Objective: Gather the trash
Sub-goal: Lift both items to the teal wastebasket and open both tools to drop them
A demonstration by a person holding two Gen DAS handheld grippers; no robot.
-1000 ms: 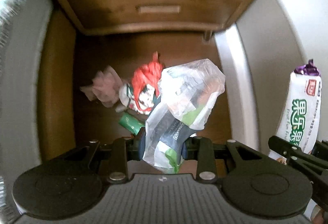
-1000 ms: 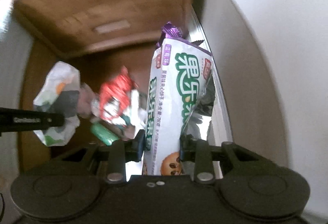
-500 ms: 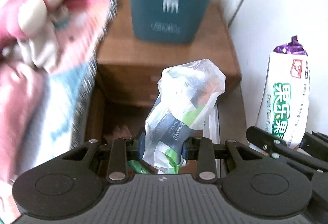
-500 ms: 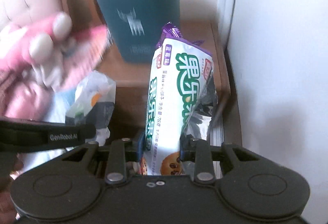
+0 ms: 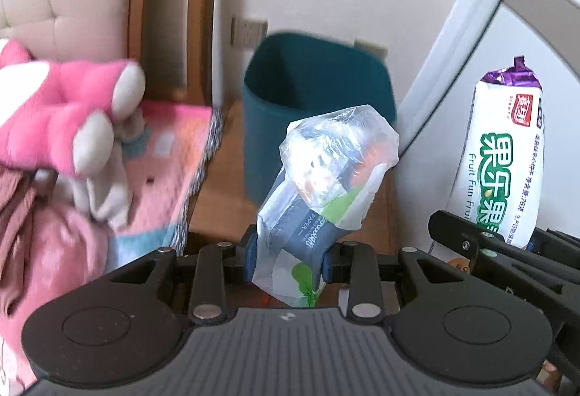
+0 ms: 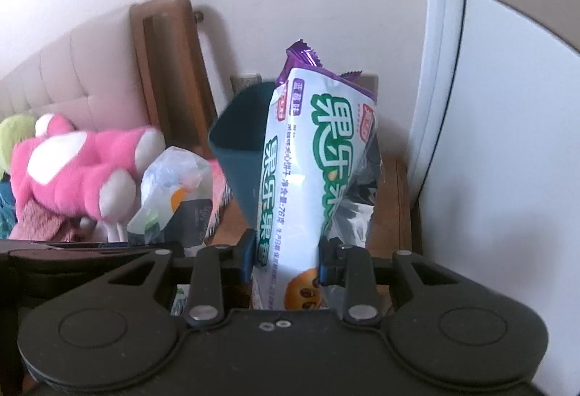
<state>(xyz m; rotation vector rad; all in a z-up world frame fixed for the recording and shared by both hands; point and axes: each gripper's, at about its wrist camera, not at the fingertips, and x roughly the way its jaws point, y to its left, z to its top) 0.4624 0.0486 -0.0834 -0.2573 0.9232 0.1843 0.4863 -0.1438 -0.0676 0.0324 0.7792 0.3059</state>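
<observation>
**Wrappers held in front of the teal bin**

Trash fills both our tools. Our left gripper point(image 5: 286, 260) has its jaws clamped on a crumpled clear plastic bag with a dark paper packet inside point(image 5: 326, 193); the bag sticks up and leans to the right. Our right gripper point(image 6: 284, 260) has its jaws clamped on a tall white snack wrapper with green lettering and a purple crimped top point(image 6: 311, 175), which stands nearly upright, its silver inner foil showing on the right side.

Beyond both pieces stands a dark teal plastic waste bin point(image 5: 286, 99) on a brown wooden bedside surface point(image 5: 221, 193), its open mouth turned toward us. From the left wrist, the snack wrapper and the right tool show at the right edge, beside a white door panel point(image 5: 467, 15).

To the left lies a bed with a pink and white plush toy point(image 5: 65, 113) on a pink patterned blanket point(image 5: 163, 157), below a beige tufted headboard with a wooden frame point(image 5: 170, 4). A pale wall socket point(image 5: 248, 31) sits behind the bin.
</observation>
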